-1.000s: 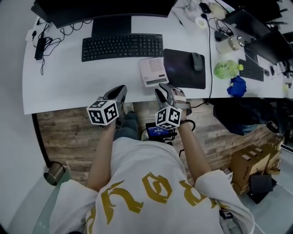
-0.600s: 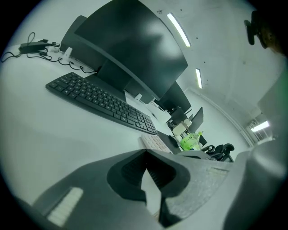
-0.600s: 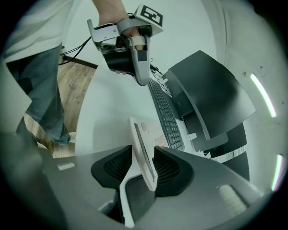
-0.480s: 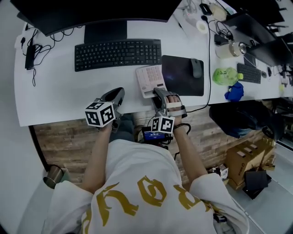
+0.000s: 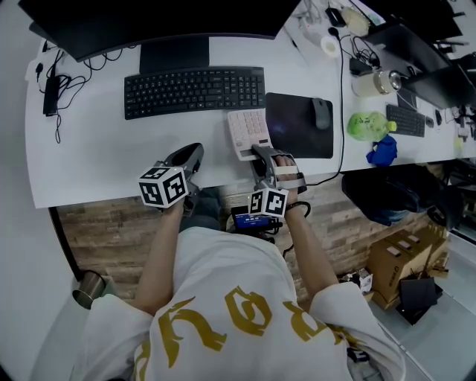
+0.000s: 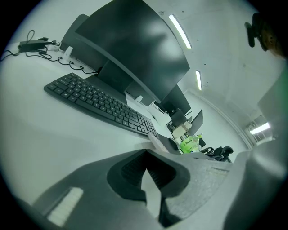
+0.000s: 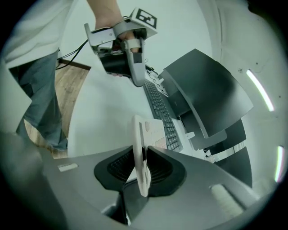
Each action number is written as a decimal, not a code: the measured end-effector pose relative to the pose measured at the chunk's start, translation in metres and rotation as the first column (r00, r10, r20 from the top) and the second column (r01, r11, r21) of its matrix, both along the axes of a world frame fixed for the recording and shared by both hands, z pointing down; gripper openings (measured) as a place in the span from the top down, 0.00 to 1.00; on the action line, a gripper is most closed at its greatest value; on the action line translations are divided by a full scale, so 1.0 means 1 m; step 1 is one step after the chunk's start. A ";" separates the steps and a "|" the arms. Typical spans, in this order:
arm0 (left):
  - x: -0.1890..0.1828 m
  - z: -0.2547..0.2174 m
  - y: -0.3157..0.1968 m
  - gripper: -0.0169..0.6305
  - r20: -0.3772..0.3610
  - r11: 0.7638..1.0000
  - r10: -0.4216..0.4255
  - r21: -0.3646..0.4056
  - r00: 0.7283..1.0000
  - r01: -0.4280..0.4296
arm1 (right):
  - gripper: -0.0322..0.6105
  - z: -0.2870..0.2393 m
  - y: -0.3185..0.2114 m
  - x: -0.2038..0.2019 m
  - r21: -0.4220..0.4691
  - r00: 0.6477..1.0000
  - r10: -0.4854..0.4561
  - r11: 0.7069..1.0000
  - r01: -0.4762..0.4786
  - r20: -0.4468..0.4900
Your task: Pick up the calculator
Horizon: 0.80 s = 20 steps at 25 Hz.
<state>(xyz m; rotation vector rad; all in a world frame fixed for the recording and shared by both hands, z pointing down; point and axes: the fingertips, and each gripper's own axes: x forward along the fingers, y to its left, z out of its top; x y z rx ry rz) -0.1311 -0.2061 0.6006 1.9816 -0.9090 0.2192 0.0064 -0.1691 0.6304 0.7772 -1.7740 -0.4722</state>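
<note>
The white calculator (image 5: pixel 248 131) lies on the white desk (image 5: pixel 97 156) between the black keyboard (image 5: pixel 193 89) and the mouse pad (image 5: pixel 297 126). My right gripper (image 5: pixel 262 153) is shut on its near edge. In the right gripper view the calculator (image 7: pixel 139 148) stands edge-on, pinched between the two dark pads (image 7: pixel 164 173). My left gripper (image 5: pixel 193 151) hovers at the desk's front edge, left of the calculator, shut on nothing. It also shows in the right gripper view as the left gripper (image 7: pixel 138 78). The left gripper (image 6: pixel 146 157) looks along the keyboard (image 6: pixel 99 103).
A black monitor (image 5: pixel 149 22) stands behind the keyboard. A mouse (image 5: pixel 320 113) sits on the pad. A green bottle (image 5: pixel 368 123), a blue cloth (image 5: pixel 383 147) and cables lie at the right end. The desk's front edge runs just under both grippers.
My right gripper has moved forward over the desk edge and closed on the calculator's near edge. The left gripper has hardly moved.
</note>
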 end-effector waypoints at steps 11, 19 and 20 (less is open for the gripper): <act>0.009 -0.016 -0.005 0.97 -0.049 1.000 -0.017 0.024 0.999 0.018 | 0.81 -0.037 0.000 -0.007 -0.091 0.971 0.115 0.991 -0.098 0.208; 0.011 -0.030 0.000 0.97 -0.053 0.996 -0.071 0.048 0.996 0.074 | 0.81 -0.052 0.004 0.000 -0.033 0.980 0.067 0.998 -0.062 0.187; 0.012 -0.034 0.001 0.97 -0.052 0.995 -0.080 0.056 0.995 0.083 | 0.81 -0.055 0.004 0.003 -0.022 0.981 0.057 0.998 -0.054 0.183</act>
